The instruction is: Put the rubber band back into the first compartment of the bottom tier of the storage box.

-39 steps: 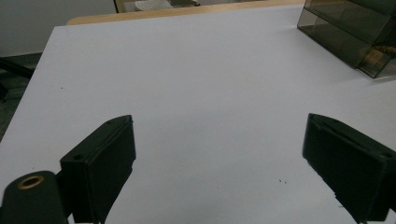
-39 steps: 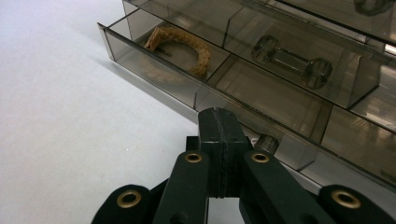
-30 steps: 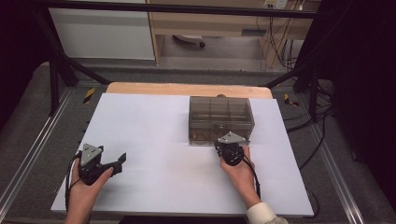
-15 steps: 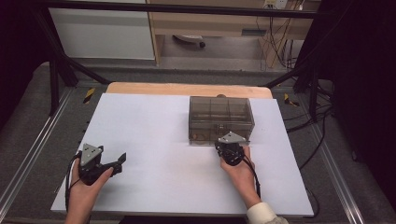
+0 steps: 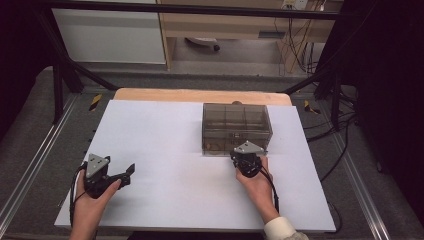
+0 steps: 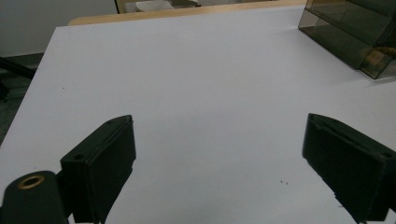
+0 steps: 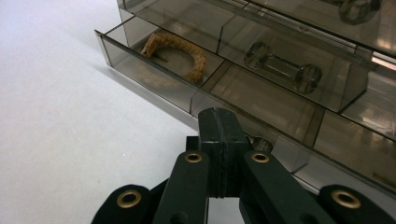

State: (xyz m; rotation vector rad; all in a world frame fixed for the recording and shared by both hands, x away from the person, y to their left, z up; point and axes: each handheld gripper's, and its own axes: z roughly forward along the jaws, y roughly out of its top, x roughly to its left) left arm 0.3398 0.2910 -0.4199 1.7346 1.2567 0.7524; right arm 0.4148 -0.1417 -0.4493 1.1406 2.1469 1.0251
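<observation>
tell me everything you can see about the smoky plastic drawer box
The drawer box is a low organizer of smoke-tinted clear plastic with drawers divided into compartments and clear dumbbell-shaped knobs. It stands upright on the white table, toward the far right. Its bottom drawer is pulled partly out, with a tan curved band in its left compartment. The shut right gripper sits at that drawer's front.

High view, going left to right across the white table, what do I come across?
Left gripper held in the left hand → open white tabletop → smoky clear drawer box, with the right gripper at its front edge.
</observation>
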